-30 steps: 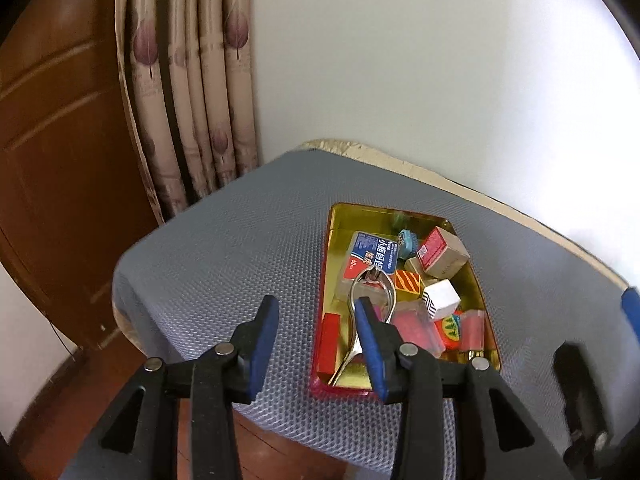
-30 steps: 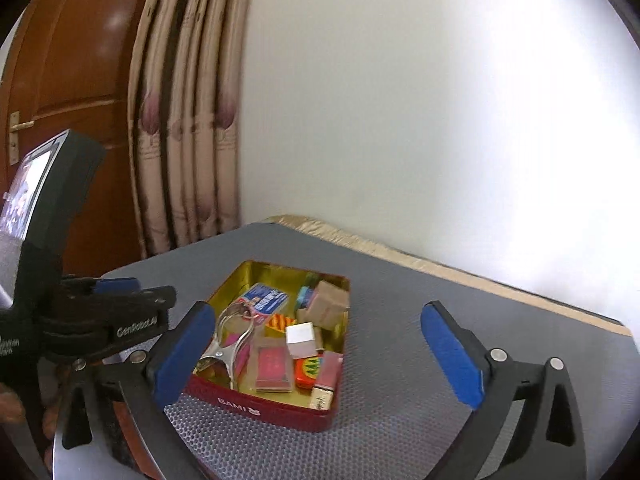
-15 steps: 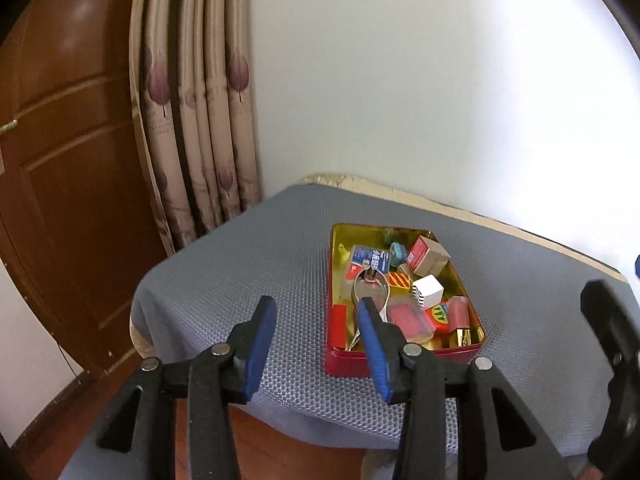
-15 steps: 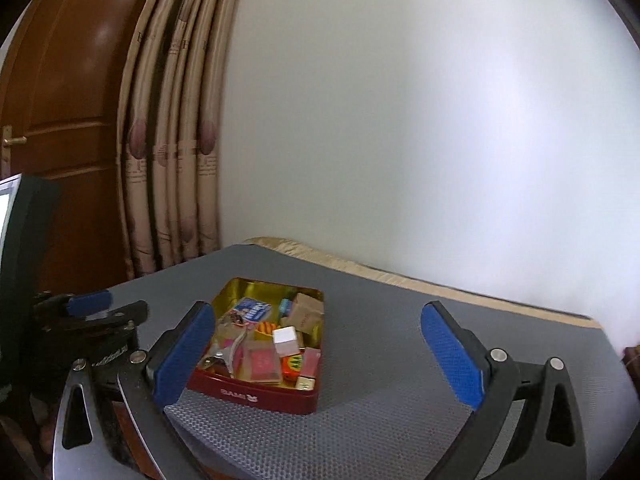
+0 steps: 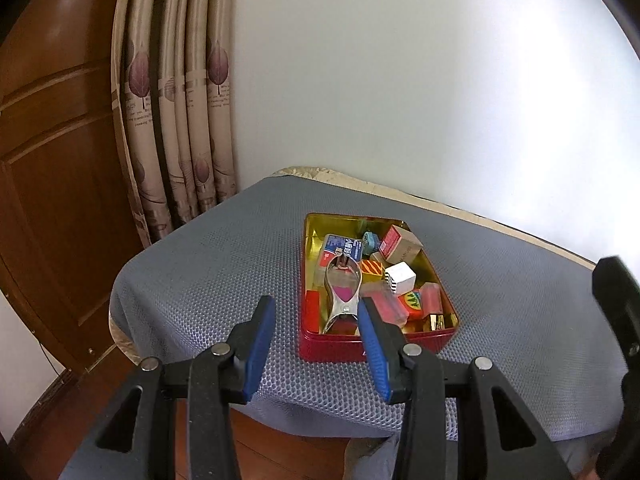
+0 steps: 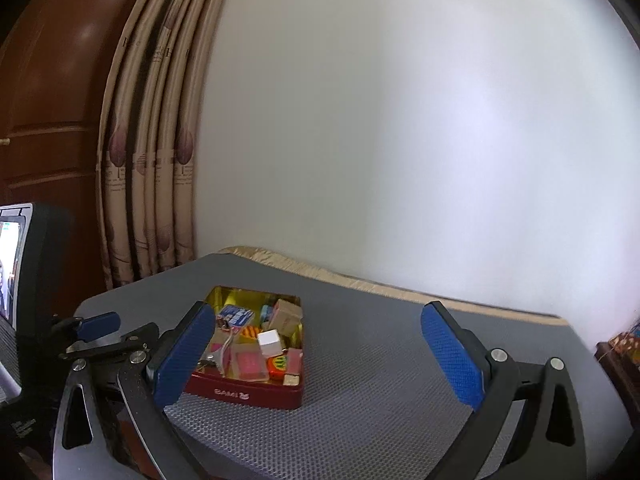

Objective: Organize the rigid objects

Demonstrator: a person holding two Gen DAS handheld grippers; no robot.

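A red tin (image 5: 332, 346) with a gold inside stands on the grey mesh mat (image 5: 208, 280). It holds a silver metal clip (image 5: 342, 294), a blue box (image 5: 344, 245), a brown and red carton (image 5: 400, 242), a white cube (image 5: 400, 276) and several other small colourful items. My left gripper (image 5: 316, 344) hovers just short of the tin's near wall, open, nothing between its blue pads. In the right wrist view the tin (image 6: 240, 392) lies ahead on the left. My right gripper (image 6: 320, 356) stands wide open and empty above the mat, with the left gripper (image 6: 100, 330) beside it.
A beige curtain (image 5: 180, 120) and a brown wooden door (image 5: 56, 160) stand left of the table, a white wall behind it. The mat's near edge drops to a wooden floor (image 5: 280, 452). A small screen (image 6: 14, 264) shows at the left edge.
Both grippers have drawn back from the tin and tilted up, so it looks smaller and farther off. The left gripper stopped half a second ago; the right kept retreating.
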